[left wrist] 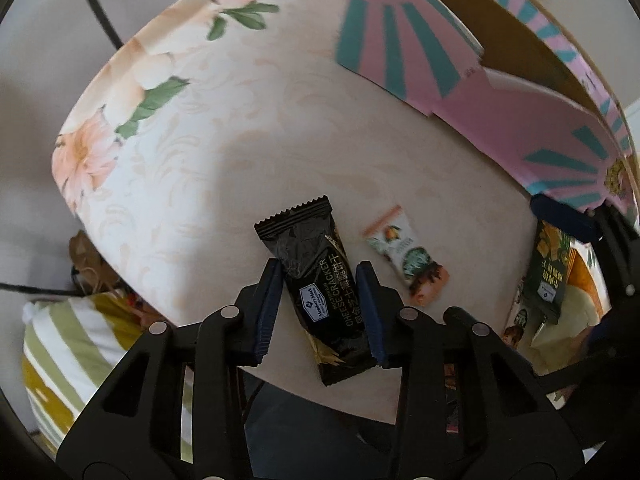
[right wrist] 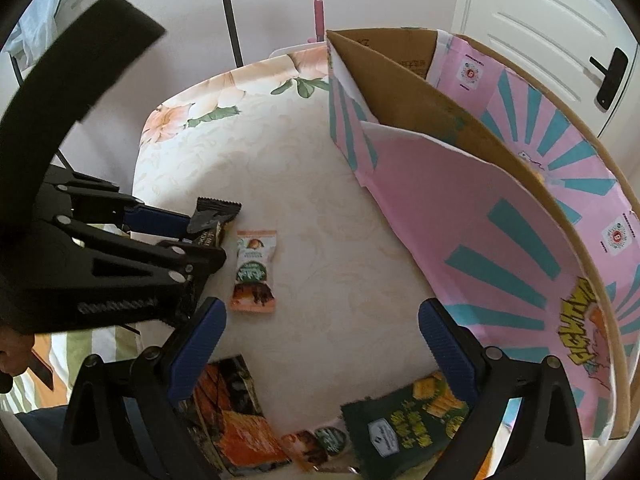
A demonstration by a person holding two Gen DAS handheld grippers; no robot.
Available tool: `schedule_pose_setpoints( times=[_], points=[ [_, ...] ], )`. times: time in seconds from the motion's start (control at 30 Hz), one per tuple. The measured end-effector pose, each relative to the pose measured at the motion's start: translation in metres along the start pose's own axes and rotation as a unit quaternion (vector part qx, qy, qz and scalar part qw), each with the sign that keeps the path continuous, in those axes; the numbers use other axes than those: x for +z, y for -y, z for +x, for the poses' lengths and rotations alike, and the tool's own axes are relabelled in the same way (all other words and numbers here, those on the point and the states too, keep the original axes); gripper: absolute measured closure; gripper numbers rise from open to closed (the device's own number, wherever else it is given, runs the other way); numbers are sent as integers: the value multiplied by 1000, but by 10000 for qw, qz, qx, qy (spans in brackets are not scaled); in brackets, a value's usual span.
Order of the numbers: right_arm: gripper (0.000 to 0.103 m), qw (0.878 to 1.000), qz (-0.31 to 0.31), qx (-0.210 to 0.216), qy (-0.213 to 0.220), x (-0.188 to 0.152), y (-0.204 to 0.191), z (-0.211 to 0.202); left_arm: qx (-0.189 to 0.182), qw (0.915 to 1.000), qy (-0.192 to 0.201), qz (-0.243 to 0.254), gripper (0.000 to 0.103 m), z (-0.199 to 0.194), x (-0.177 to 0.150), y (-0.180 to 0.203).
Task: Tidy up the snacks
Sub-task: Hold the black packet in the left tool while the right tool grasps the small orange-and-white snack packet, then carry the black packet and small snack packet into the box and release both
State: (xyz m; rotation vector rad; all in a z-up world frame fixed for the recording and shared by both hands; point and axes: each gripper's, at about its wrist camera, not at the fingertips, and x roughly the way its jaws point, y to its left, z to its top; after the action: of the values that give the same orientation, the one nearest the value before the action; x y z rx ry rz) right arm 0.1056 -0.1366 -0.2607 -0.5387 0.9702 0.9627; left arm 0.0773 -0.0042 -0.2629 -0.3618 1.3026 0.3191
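- Judged barely begun: snacks lay scattered on the desk, none seen in the box.
- Left gripper fingers drawn in on the black cheese cracker packet, pads at both its sides, wrapper creased in the right wrist view; read as gripped, packet near the desk's front edge.
- Right gripper fingers spread wide, nothing between them, hovering over bare desk.
- Small orange-and-green nut packet flat just beside the cracker packet, not touching.
- Dark green snack bag, orange-and-black packet and a smaller packet clustered by the near edge.
- Pink-and-teal cardboard box open at the desk's far right; the visible part of its interior showed only brown card, its bottom hidden.
- Left to do, probably: move every packet into the box.
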Motion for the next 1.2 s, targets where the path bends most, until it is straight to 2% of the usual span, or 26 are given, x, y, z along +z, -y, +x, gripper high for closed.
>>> schedule_pose_setpoints(
  times=[0.07, 0.13, 0.2, 0.43, 0.57, 0.63, 0.9, 1.2],
  points=[
    [10, 10000, 13, 25, -10, 1, -4, 5, -2, 10000, 29, -22, 69, -2, 3, -7],
    [17, 10000, -11, 63, -59, 2, -10, 13, -3, 10000, 43, -20, 69, -4, 5, -11],
    [28, 9999, -66, 69, -116, 4, -14, 19, 3, 10000, 55, -17, 69, -7, 4, -13],
    [46, 9995, -284, -21, -106, 15, -27, 29, -83, 9999, 75, -15, 69, -15, 10, -30],
    [76, 9992, -384, -14, -66, 21, -34, 29, -152, 9998, 96, 28, 70, -19, 15, -34],
    [82, 9990, -432, -83, -74, 22, -39, 29, -196, 9997, 116, 92, 70, -21, 18, -39],
    [83, 9992, -90, -380, -37, 27, -43, 21, -369, 9983, 206, 407, 71, -32, 31, -52],
    [83, 9946, 644, -761, 275, 50, -36, -17, -760, 9910, 550, 953, 74, -69, 62, -48]
  ],
)
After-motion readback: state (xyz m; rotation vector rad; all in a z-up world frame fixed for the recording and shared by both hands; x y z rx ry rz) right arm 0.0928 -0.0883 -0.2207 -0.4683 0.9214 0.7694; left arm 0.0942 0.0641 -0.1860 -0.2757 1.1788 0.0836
